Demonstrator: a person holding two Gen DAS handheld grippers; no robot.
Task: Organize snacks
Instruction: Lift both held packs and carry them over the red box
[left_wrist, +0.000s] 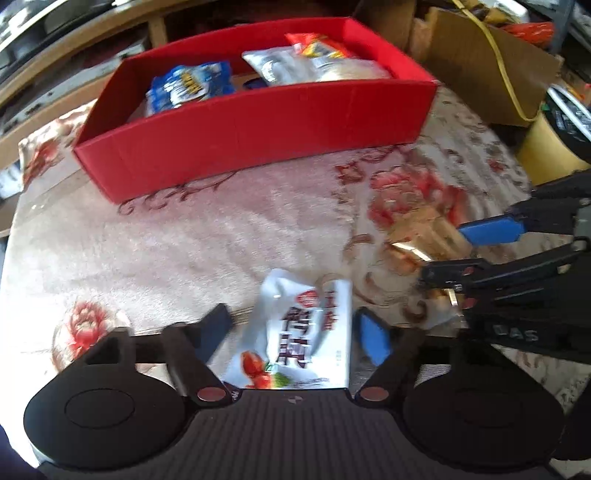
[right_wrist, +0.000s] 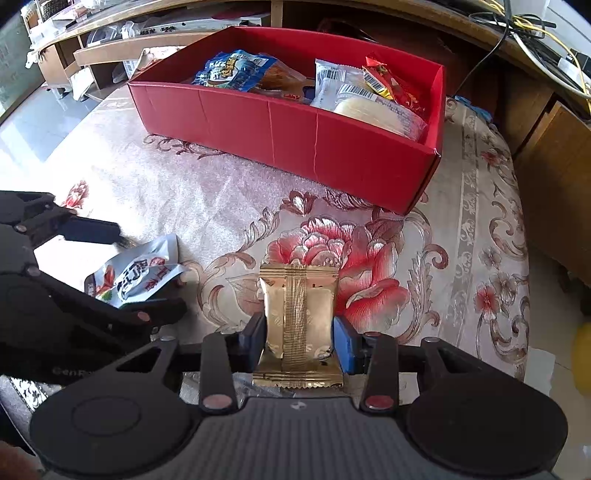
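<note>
Both hand-held grippers are down on the bench (right_wrist: 155, 192), the one with the flowered cloth, each over its own snack. Right hand-held gripper (right_wrist: 299, 334), lower centre of its own view: clamped on the gold packet (right_wrist: 299, 314), blue pads pressing both sides, packet upright between them with the crimped seam facing the camera. It looks grabbed but not yet lifted; I can't tell if its bottom edge has left the cloth. Left hand-held gripper (left_wrist: 295, 332), lower centre of its view: jaws apart, straddling the white packet (left_wrist: 303, 332) with red print. There are visible gaps on both sides, so no grip yet. In the right view the same white packet sits at lower left, crumpled, between the left gripper's dark fingers. Red box (left_wrist: 258, 136) sits across the top of both views, well apart from both packets, already holding a blue bag (right_wrist: 236, 74) on the left side and a white wrapper (right_wrist: 332, 88) plus a red-yellow packet (right_wrist: 395, 86) on the right. Step in hand, as I read it: pick-up of two loose snacks, right ahead of left. Next calls for: left closes squarely on the white packet, which is limp film and may slip or bunch. Then lift both clear of the box's near wall and drop them inside; the middle of the box looks the freest spot.
</note>
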